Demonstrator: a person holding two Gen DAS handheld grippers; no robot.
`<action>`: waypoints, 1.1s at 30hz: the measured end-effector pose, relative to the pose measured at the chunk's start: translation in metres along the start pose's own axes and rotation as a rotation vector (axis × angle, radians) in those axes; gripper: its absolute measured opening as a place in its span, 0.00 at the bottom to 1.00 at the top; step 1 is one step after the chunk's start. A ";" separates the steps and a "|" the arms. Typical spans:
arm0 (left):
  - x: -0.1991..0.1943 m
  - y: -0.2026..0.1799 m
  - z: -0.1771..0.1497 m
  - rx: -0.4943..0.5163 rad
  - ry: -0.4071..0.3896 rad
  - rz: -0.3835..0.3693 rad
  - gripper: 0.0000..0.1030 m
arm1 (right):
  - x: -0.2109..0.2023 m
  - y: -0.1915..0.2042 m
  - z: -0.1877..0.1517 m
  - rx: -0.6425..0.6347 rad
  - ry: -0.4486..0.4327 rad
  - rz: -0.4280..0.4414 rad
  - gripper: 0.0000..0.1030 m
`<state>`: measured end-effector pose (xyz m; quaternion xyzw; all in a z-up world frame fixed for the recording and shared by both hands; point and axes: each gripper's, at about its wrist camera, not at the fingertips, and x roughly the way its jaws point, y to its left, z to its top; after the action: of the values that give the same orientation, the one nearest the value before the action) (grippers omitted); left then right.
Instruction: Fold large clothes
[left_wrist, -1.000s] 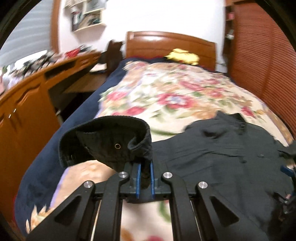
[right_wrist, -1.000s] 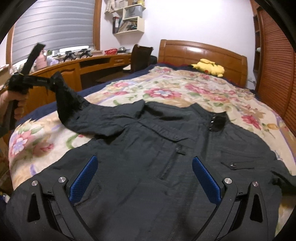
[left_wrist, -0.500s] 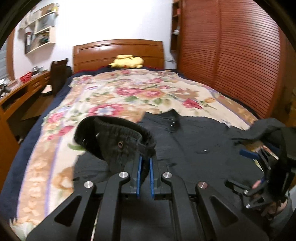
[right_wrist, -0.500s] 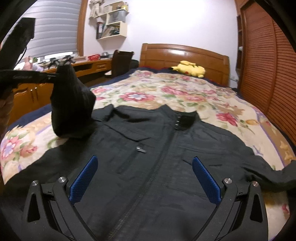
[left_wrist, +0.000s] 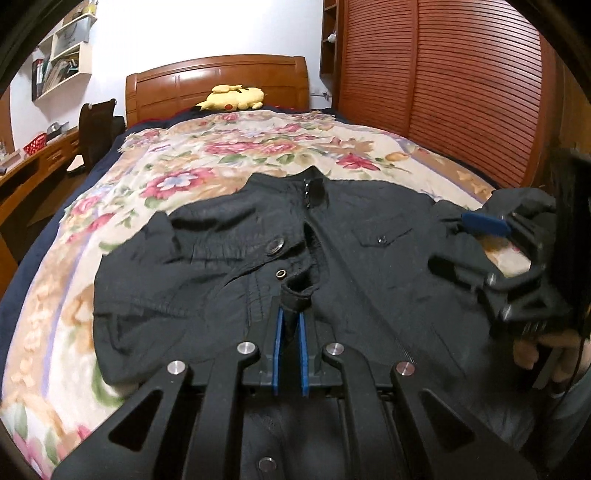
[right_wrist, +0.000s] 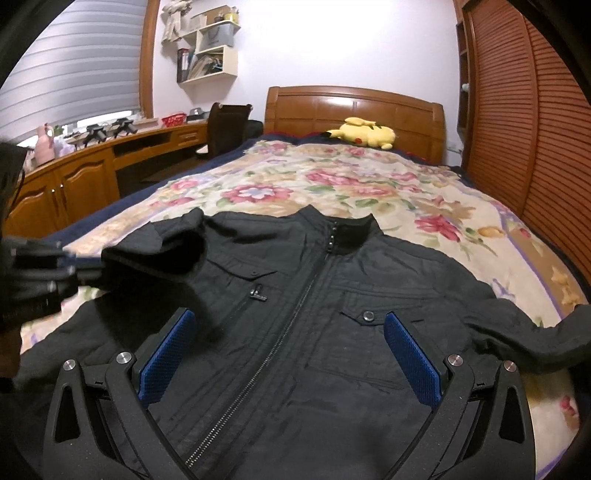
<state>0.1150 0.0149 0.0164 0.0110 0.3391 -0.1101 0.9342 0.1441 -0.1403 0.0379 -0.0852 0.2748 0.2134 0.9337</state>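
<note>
A black zip-front jacket (right_wrist: 317, 306) lies front-up on the flowered bedspread (right_wrist: 332, 184), collar toward the headboard. My left gripper (left_wrist: 290, 314) is shut on the cuff of the jacket's left sleeve (left_wrist: 297, 291), which is folded across the chest. In the right wrist view that sleeve (right_wrist: 162, 254) lies over the chest pocket, with the left gripper blurred at the left edge. My right gripper (right_wrist: 291, 354) is open and empty above the jacket's lower front. It also shows in the left wrist view (left_wrist: 517, 258) beside the other sleeve (right_wrist: 535, 332), which lies spread out to the right.
A yellow plush toy (right_wrist: 364, 133) lies by the wooden headboard (right_wrist: 354, 107). A wooden desk (right_wrist: 92, 173) and a chair (right_wrist: 229, 125) stand left of the bed. Slatted wooden doors (left_wrist: 461, 81) run along the right side.
My left gripper has carried the sleeve cuff from the bed's left side over onto the jacket's chest and lowered it. My right gripper has stayed open over the jacket.
</note>
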 end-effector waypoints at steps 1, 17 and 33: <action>0.000 0.000 -0.005 0.000 -0.002 0.010 0.05 | 0.000 0.000 0.000 0.000 -0.001 0.002 1.00; -0.030 0.018 -0.053 -0.064 -0.097 0.054 0.52 | 0.017 0.024 0.002 -0.030 0.024 0.067 0.97; -0.044 0.043 -0.067 -0.115 -0.142 0.087 0.55 | 0.084 0.068 0.000 -0.130 0.157 0.176 0.76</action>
<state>0.0490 0.0720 -0.0096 -0.0358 0.2768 -0.0505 0.9589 0.1775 -0.0499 -0.0106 -0.1376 0.3390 0.3043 0.8795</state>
